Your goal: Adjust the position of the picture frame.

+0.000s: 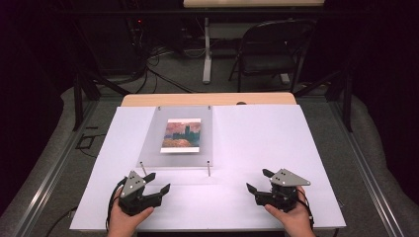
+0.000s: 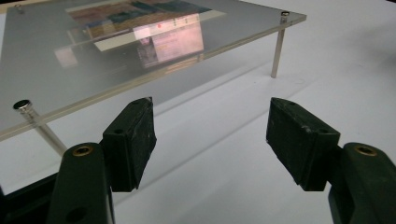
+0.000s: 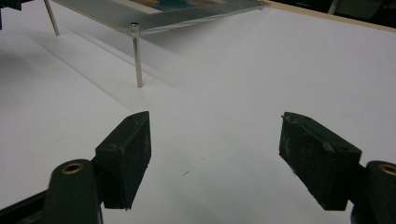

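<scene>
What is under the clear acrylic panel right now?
A painted picture card shows through the acrylic panel, which stands on metal posts over the white sheet. Glare hides whether the card touches the panel.

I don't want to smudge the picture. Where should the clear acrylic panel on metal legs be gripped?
Probably the clear acrylic panel by its bare near edge, coming level from the front: the legs lift it, so one jaw fits underneath, clear of the picture.
</scene>
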`<state>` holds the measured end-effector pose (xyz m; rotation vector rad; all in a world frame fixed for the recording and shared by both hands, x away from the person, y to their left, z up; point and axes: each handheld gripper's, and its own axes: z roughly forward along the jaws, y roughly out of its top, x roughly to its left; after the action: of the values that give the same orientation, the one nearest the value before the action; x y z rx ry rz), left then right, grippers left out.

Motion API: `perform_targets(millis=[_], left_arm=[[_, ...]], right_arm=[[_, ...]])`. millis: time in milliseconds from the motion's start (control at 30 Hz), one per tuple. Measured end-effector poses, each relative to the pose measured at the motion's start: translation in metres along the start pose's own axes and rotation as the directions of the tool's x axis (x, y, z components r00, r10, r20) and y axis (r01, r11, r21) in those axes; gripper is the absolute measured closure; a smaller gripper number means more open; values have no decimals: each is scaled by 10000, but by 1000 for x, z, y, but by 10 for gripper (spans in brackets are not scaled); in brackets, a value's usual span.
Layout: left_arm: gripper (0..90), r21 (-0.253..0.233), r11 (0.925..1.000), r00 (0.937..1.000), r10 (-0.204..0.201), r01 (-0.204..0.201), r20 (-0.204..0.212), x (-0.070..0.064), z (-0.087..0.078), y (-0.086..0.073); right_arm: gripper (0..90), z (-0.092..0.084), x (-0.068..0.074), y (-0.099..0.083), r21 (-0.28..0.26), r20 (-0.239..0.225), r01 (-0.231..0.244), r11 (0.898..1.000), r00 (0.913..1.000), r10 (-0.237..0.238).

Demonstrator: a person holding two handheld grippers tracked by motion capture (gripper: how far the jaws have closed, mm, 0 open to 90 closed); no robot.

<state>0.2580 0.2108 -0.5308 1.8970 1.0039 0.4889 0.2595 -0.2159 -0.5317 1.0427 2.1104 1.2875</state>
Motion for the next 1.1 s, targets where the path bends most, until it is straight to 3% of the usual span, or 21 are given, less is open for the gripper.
perform_targets(millis=[200, 400, 567, 767, 1000, 1100], left_arm=[[331, 15, 9999, 9999, -131, 131, 13, 0, -3, 0], [341, 63, 9994, 9989, -343, 341, 332, 2, -4, -1], [375, 89, 9997, 9998, -215, 215, 30, 1, -13, -1], [389, -288, 9992, 9995, -268, 264, -147, 5, -25, 1], [429, -854, 9936, 9941, -799, 735, -736, 18, -43, 2], [433, -854, 9914, 9906, -1065, 992, -860, 25, -47, 0]], right_arm=[[310, -2, 0, 0, -170, -10, -1, 9999, 10000, 1], [337, -1, 1, 0, -57, -226, -211, 9998, 9995, 210], [350, -2, 1, 1, -56, -174, -161, 9999, 9997, 160], [376, -1, 2, 1, -156, -222, -162, 9997, 9996, 159], [420, -2, -2, 1, -158, -351, -515, 9985, 9981, 510], [436, -2, -4, 1, -80, -397, -674, 9977, 9970, 670]])
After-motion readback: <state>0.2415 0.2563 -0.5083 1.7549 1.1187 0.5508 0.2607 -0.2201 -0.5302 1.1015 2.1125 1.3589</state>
